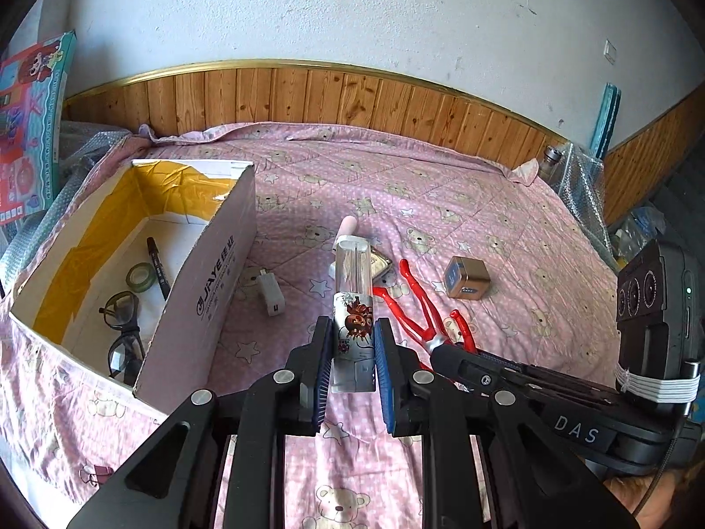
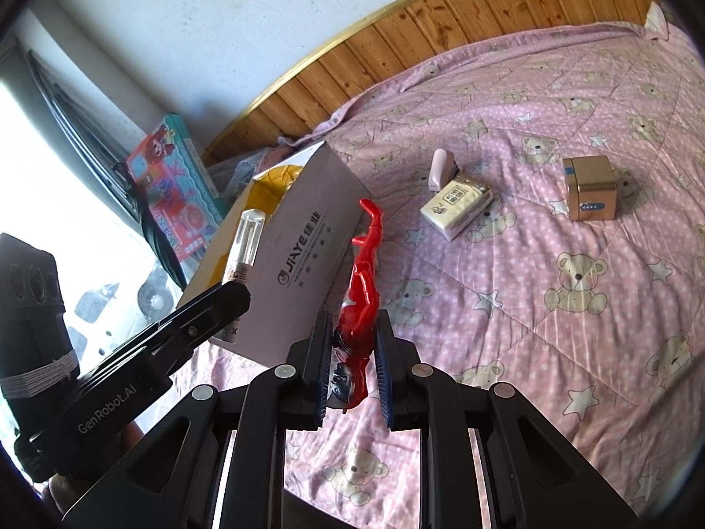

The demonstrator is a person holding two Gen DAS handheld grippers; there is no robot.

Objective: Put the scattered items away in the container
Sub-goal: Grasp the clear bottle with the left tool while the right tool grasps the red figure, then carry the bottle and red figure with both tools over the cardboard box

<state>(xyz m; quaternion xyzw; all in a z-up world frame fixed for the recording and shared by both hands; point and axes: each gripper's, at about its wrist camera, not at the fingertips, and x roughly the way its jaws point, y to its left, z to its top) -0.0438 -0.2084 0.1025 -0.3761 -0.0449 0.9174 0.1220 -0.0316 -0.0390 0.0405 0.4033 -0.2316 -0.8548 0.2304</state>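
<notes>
My left gripper [image 1: 353,335] is shut on a clear tube [image 1: 350,273] with a white label printed in red and brown; the tube points forward, just right of the cardboard box [image 1: 207,273]. My right gripper [image 2: 352,344] is shut on a red toy figure [image 2: 363,282], legs pointing away. In the left wrist view the right gripper [image 1: 443,352] holds the red toy figure [image 1: 418,304] low over the pink bedsheet [image 1: 506,203]. In the right wrist view the left gripper [image 2: 233,297] carries the clear tube [image 2: 247,238] beside the cardboard box [image 2: 308,229].
The box holds glasses [image 1: 123,330], a tape roll [image 1: 141,277] and a black marker [image 1: 157,271]. On the sheet lie a white charger [image 1: 271,293], a gold cube [image 2: 588,187], a tissue pack [image 2: 456,207] and a pink item [image 2: 440,167]. A wood-panelled wall [image 1: 308,92] borders the bed.
</notes>
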